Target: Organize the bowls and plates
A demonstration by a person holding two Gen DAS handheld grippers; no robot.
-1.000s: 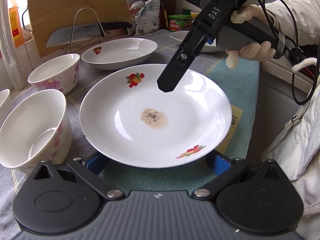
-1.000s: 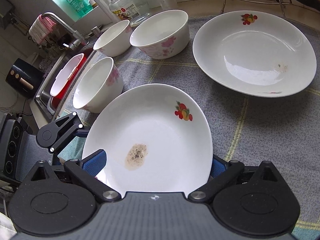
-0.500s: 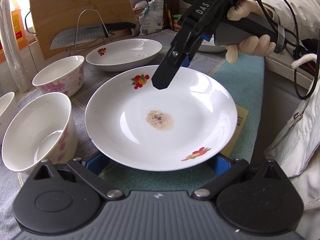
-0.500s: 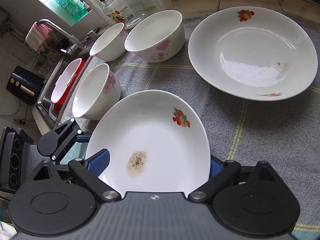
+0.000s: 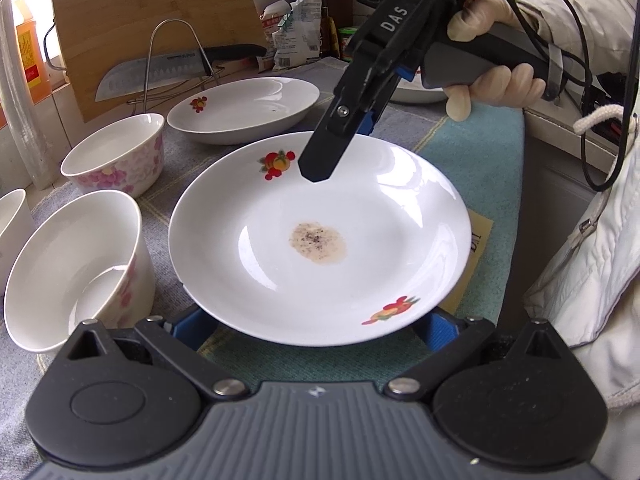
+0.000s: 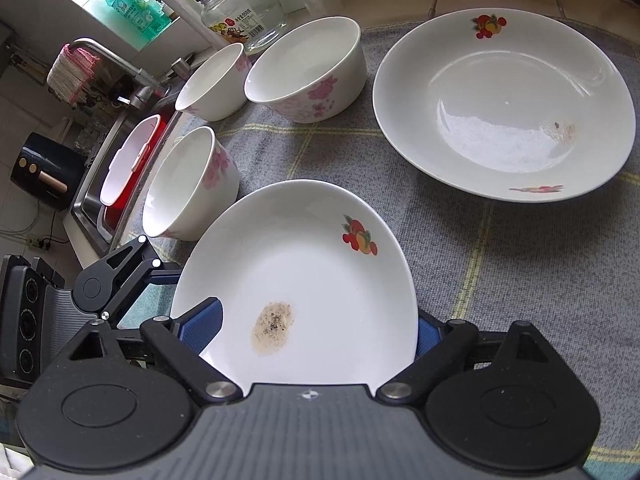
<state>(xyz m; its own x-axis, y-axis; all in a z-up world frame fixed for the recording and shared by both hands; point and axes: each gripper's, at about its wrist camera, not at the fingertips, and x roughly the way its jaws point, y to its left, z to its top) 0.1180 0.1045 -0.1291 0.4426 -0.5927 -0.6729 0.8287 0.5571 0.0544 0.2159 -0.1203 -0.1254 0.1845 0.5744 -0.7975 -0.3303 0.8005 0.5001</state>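
Plate, fruit-print, with a brown speckled stain in its well, sits at the near edge of the counter, partly over the teal mat; it lies between the blue pads of both tools at once.

Left gripper: jaws spread wide and have just been closing, with the plate's near rim between them; the pads run in under the rim, so whether they press cannot be told.

Right gripper: comes in from the opposite side, steeply pitched; jaws wide and have also just been closing, plate between them; the pads sit just at the rim, firm contact not confirmed.

Judgement: step in hand is taking up this plate, likely to stack it on the second plate further back.

Technique notes: close both pairs evenly until the rim is seated; glazed ware is slick, so a lopsided pinch may let it pivot; lift level so the residue stays put; raise the rim above the bowl just to the left before carrying it back; lower it centred, then release.
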